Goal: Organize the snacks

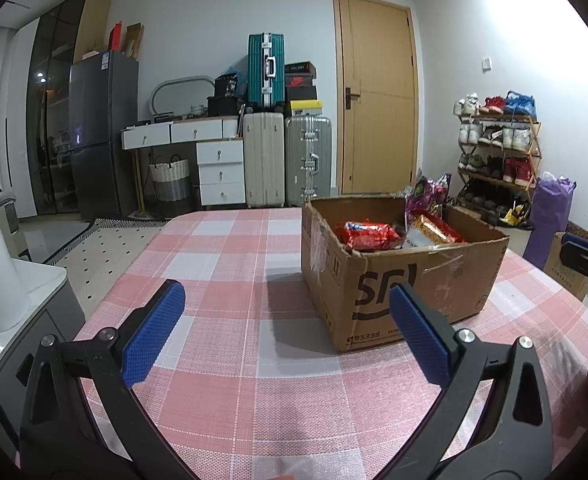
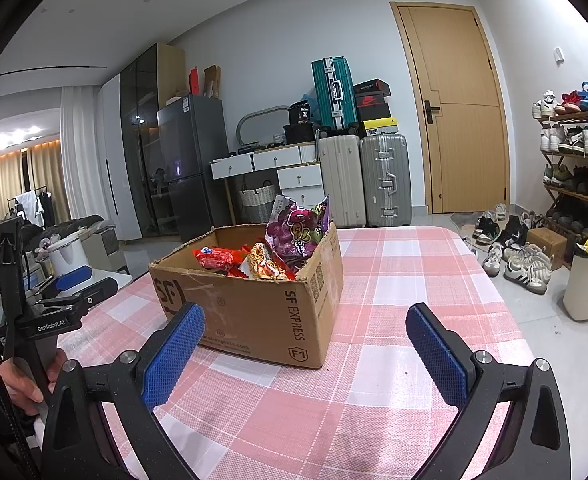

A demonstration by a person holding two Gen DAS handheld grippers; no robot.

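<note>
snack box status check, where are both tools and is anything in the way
Left tool open, empty. Right tool open, empty. Cardboard box on checked tablecloth, snack packets inside, purple bag sticking up. Nothing between tools and box.

I see a pink-and-white checked tablecloth under a brown cardboard box with dark lettering. Inside I see a red snack packet, an orange-yellow one and a purple bag. My grippers' pads are blue, dimpled.

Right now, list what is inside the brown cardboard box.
Brown cardboard box holds a red packet, orange noodle packet and upright purple bag; anything beneath is covered.
</note>
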